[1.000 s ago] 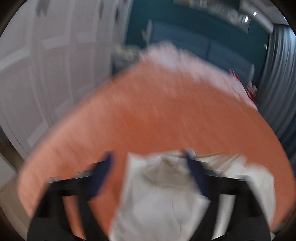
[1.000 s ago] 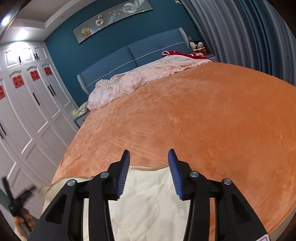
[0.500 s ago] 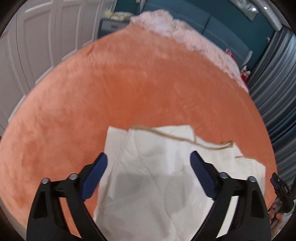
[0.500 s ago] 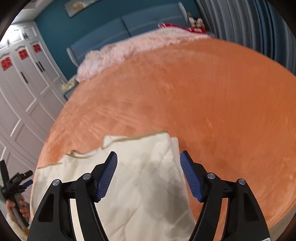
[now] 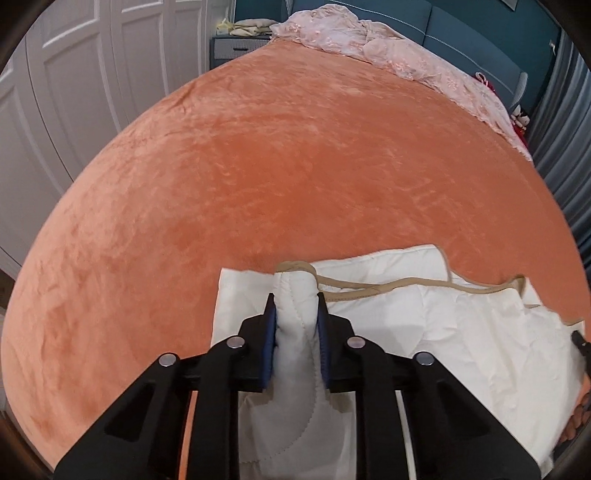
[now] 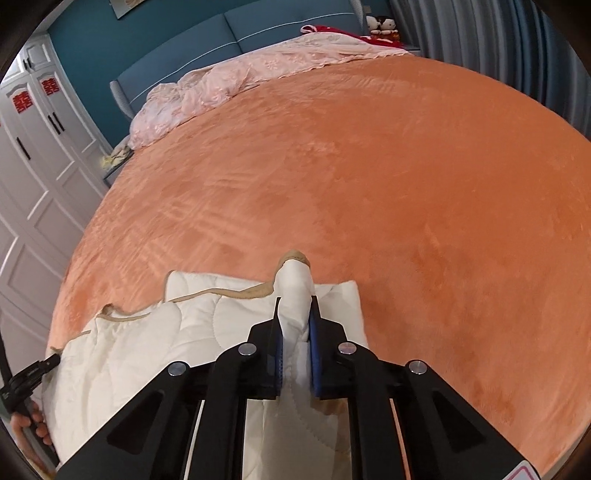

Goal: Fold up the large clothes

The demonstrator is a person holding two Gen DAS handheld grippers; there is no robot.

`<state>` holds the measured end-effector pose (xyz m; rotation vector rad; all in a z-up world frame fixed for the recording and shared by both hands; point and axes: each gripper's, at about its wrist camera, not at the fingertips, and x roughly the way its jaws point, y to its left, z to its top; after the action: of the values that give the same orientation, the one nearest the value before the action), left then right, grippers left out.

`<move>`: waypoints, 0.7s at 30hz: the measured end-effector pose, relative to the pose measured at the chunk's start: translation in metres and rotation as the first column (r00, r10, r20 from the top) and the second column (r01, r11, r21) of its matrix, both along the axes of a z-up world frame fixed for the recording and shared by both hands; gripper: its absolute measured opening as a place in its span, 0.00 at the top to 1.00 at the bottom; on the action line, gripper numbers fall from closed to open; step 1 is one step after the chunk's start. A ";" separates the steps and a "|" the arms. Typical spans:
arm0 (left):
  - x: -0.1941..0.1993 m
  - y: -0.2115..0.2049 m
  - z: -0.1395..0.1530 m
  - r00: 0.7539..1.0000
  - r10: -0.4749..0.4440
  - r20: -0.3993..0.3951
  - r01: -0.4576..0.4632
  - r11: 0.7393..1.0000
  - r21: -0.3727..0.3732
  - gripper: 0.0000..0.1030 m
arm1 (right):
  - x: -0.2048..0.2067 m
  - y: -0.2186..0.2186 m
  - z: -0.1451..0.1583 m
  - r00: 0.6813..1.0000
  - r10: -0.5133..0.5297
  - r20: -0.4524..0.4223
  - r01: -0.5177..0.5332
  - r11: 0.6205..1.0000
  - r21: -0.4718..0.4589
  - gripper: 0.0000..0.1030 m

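Left claw (image 5: pixel 295 314): black frame, blue pads, jaws just closed, pinching a raised fold at the near left corner of the cream quilted garment with tan trim (image 5: pixel 461 332). Right claw (image 6: pixel 295 314): same make, jaws just closed, clamped on the garment's right corner fold. Garment lies flat at the near edge of the orange plush bed cover (image 6: pixel 369 184). Beyond: crumpled pink lace bedding (image 6: pixel 240 77); blue padded headboard (image 6: pixel 277 22); white panelled wardrobe (image 5: pixel 74 74).

Right gripper (image 6: pixel 294 325) pinching cream quilt (image 6: pixel 177 339), orange bedspread (image 6: pixel 369 177)
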<state>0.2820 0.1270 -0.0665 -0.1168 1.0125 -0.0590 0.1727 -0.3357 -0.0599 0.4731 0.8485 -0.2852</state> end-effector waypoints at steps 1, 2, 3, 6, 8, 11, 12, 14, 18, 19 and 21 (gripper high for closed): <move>0.001 -0.001 -0.002 1.000 0.003 0.001 -0.003 1.000 0.008 0.83 | 0.002 0.000 -0.003 1.000 -0.005 -0.006 0.005 1.000 -0.002 0.90; 0.004 -0.002 -0.004 1.000 0.007 0.001 -0.007 1.000 0.018 0.83 | 0.004 -0.002 -0.007 1.000 -0.012 -0.015 0.012 1.000 -0.005 0.90; 0.006 -0.002 -0.008 1.000 0.013 -0.002 -0.013 1.000 0.026 0.83 | 0.007 -0.002 -0.011 1.000 -0.017 -0.023 0.016 1.000 -0.009 0.90; 0.011 -0.002 -0.019 1.000 0.021 -0.006 -0.021 0.999 0.033 0.83 | 0.011 -0.005 -0.023 0.999 -0.021 -0.044 0.020 1.000 -0.013 0.90; 0.013 -0.003 -0.025 1.000 0.023 -0.001 -0.023 0.999 0.045 0.83 | 0.014 -0.005 -0.031 0.998 -0.021 -0.056 0.020 1.000 -0.012 0.91; 0.013 -0.005 -0.030 1.000 0.018 0.012 -0.019 0.997 0.071 0.83 | 0.018 -0.005 -0.040 0.998 -0.021 -0.066 0.020 1.000 -0.013 0.90; 0.013 -0.007 -0.032 1.000 0.017 0.018 -0.018 0.997 0.081 0.83 | 0.019 -0.005 -0.042 0.997 -0.020 -0.069 0.018 1.000 -0.018 0.90; 0.012 -0.008 -0.036 0.999 0.017 0.033 -0.020 0.995 0.094 0.83 | 0.020 -0.002 -0.046 0.997 -0.017 -0.074 0.014 0.999 -0.030 0.90; 0.010 -0.009 -0.040 0.998 0.026 0.066 -0.033 0.994 0.103 0.82 | 0.022 0.001 -0.051 0.997 -0.017 -0.072 0.013 0.999 -0.051 0.90; 0.010 -0.010 -0.041 0.997 0.029 0.070 -0.036 0.994 0.106 0.81 | 0.023 0.002 -0.051 0.997 -0.018 -0.071 0.014 0.998 -0.057 0.90; 0.009 -0.010 -0.041 0.996 0.034 0.078 -0.043 0.993 0.109 0.80 | 0.023 0.002 -0.051 0.997 -0.025 -0.069 0.021 0.998 -0.066 0.90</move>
<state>0.2910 0.1167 -0.1072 -0.0330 0.9349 0.0276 0.1955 -0.3334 -0.1107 0.4141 0.8992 -0.3510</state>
